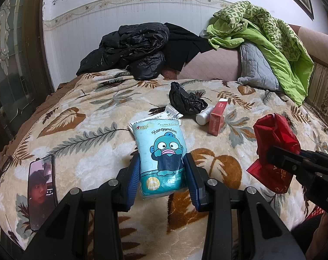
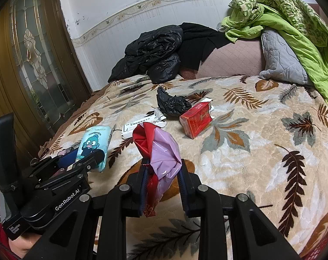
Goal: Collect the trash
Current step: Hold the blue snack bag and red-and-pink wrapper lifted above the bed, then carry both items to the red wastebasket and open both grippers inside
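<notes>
Leaf-print blanket (image 1: 81, 99) spread as the work surface, scattered with litter. Red plastic bag (image 2: 161, 151) pinched in right gripper (image 2: 161, 186), probably kept ready as the trash sack. Blue tissue pack (image 1: 164, 151) clamped between left gripper (image 1: 163, 179) pads, apparently bound for the bag just beside. Further off: cigarette box (image 1: 217, 119), crumpled black bag (image 1: 185, 100).

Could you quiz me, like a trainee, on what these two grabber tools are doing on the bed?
1. What does the left gripper clamp?
2. True or false: the right gripper is empty.
3. Which lies nearest the red box: A the phone, B the crumpled black bag, C the grey pillow?

Key
1. The blue tissue pack with the cartoon fish.
2. False: it is shut on a red plastic bag.
3. B.
</notes>
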Demonstrator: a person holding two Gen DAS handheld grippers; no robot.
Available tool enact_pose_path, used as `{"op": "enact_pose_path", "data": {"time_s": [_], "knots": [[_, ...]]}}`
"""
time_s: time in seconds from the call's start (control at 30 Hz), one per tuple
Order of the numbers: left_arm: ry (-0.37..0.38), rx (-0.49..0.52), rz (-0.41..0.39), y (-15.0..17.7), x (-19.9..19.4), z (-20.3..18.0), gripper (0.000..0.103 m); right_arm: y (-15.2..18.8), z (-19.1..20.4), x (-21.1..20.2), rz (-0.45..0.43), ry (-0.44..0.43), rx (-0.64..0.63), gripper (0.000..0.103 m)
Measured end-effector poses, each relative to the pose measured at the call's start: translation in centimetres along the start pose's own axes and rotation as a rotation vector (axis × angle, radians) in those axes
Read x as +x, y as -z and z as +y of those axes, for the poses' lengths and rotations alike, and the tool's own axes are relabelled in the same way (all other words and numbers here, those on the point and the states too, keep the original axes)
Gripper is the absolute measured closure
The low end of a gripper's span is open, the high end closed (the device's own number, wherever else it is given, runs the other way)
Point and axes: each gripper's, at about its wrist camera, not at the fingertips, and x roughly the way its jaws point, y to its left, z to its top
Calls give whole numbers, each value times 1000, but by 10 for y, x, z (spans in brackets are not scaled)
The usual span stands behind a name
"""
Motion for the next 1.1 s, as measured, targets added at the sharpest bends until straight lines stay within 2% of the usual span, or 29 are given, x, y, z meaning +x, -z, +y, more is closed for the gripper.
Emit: {"op": "enact_pose_path", "data": {"time_s": [1.1], "knots": [[20,1,18,7,3,-8,65,1,-3,0,-2,-2,27,76]]}}
